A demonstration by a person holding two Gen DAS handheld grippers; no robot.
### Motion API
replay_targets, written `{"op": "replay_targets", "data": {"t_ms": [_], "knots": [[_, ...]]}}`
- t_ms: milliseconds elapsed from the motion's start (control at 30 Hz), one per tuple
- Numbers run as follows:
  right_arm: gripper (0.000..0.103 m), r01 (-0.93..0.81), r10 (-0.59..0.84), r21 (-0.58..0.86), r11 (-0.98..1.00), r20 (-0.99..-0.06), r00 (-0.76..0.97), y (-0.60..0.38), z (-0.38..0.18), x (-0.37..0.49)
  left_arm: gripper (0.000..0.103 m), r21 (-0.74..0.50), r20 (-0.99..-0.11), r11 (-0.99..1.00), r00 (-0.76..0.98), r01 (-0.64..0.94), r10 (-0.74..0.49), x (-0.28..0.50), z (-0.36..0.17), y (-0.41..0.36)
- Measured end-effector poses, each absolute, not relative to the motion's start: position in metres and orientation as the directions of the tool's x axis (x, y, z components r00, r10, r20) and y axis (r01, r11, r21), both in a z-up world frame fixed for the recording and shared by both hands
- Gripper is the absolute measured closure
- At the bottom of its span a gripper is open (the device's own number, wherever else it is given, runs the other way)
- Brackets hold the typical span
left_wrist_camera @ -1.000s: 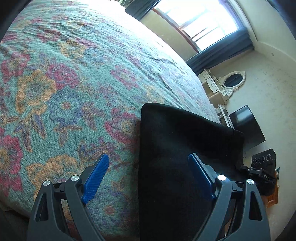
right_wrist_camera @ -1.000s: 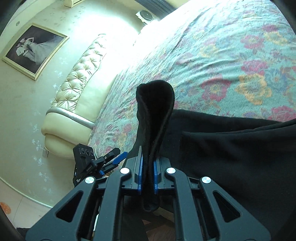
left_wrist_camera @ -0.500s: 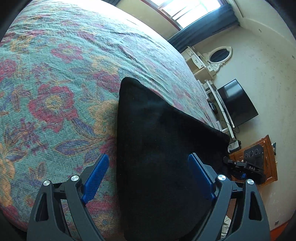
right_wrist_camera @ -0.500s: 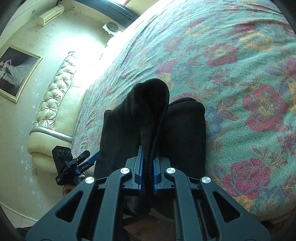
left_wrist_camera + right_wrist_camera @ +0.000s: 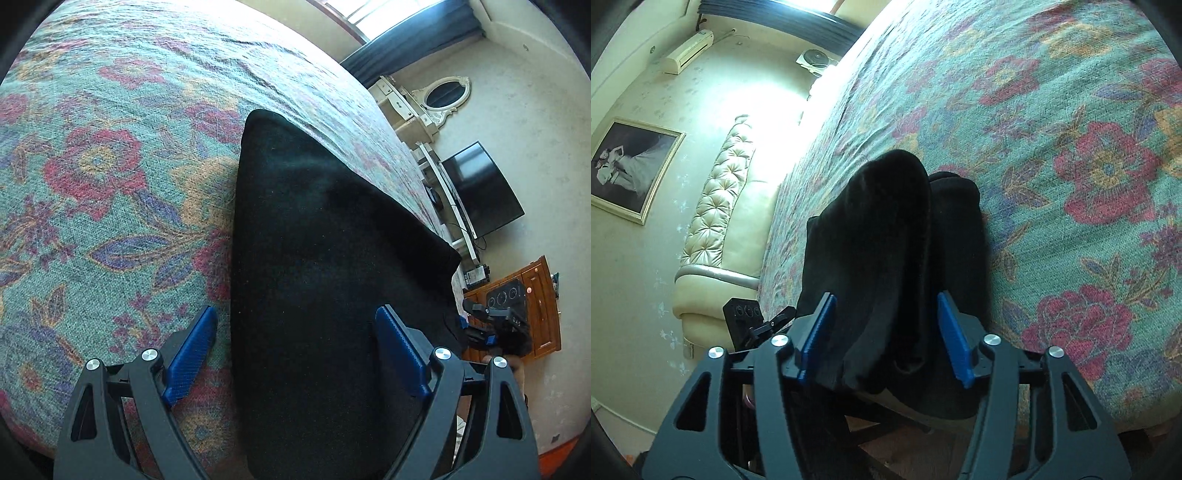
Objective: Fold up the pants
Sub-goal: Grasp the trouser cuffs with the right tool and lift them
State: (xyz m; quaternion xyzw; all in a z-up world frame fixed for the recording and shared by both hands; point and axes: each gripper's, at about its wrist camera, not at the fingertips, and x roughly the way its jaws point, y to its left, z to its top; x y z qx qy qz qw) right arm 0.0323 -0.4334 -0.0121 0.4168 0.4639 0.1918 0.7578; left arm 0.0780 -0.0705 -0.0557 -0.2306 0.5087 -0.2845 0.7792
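The black pants (image 5: 325, 258) lie folded on the floral bedspread (image 5: 110, 192), near its front edge. My left gripper (image 5: 295, 321) hovers open over the pants' near end; its left finger is over the bedspread and its right finger over the black cloth. In the right wrist view a raised fold of the pants (image 5: 886, 229) stands between the fingers of my right gripper (image 5: 886, 299). Its jaws are opening and its blue pads (image 5: 951, 332) stand apart from the cloth. Each gripper shows small in the other's view: the right gripper (image 5: 495, 321) and the left gripper (image 5: 757, 321).
The bedspread's front edge drops to the floor just below the grippers. A tufted cream headboard (image 5: 716, 206) and a framed picture (image 5: 628, 170) are on the left wall. A television (image 5: 480, 188), a white dresser (image 5: 402, 107) and a wooden cabinet (image 5: 535, 306) stand off to the right.
My right gripper, shut on the pants' fold before, now has its jaws apart with the fold loose between them. It carried the fold across onto the rest of the pants. The left gripper shifted over the pants.
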Motion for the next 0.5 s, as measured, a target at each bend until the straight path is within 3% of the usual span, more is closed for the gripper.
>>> {"op": "replay_targets", "data": {"t_ms": [67, 167, 267, 367, 500], "knots": [[0.033, 0.112, 0.637, 0.775, 0.622, -0.584, 0.503, -0.435, -0.005, 0.021, 0.017, -0.662, -0.656, 0.724, 0.318, 0.196, -0.685, 0.075, -0.057, -0.062], [0.029, 0.158, 0.597, 0.739, 0.655, -0.635, 0.49, -0.441, -0.013, 0.007, 0.017, -0.678, -0.65, 0.713, 0.307, 0.179, -0.695, 0.071, -0.059, -0.054], [0.029, 0.191, 0.669, 0.809, 0.556, -0.572, 0.475, -0.44, -0.036, 0.001, 0.017, -0.69, -0.643, 0.703, 0.301, 0.17, -0.704, 0.063, -0.059, -0.051], [0.024, 0.194, 0.76, 0.893, 0.407, -0.449, 0.47, -0.431, -0.057, 0.001, 0.017, -0.72, -0.618, 0.678, 0.309, 0.147, -0.723, 0.052, -0.058, -0.045], [0.018, 0.195, 0.78, 0.916, 0.35, -0.4, 0.481, -0.423, -0.067, 0.004, 0.017, -0.764, -0.591, 0.639, 0.304, 0.084, -0.747, 0.048, -0.063, -0.037]]}}
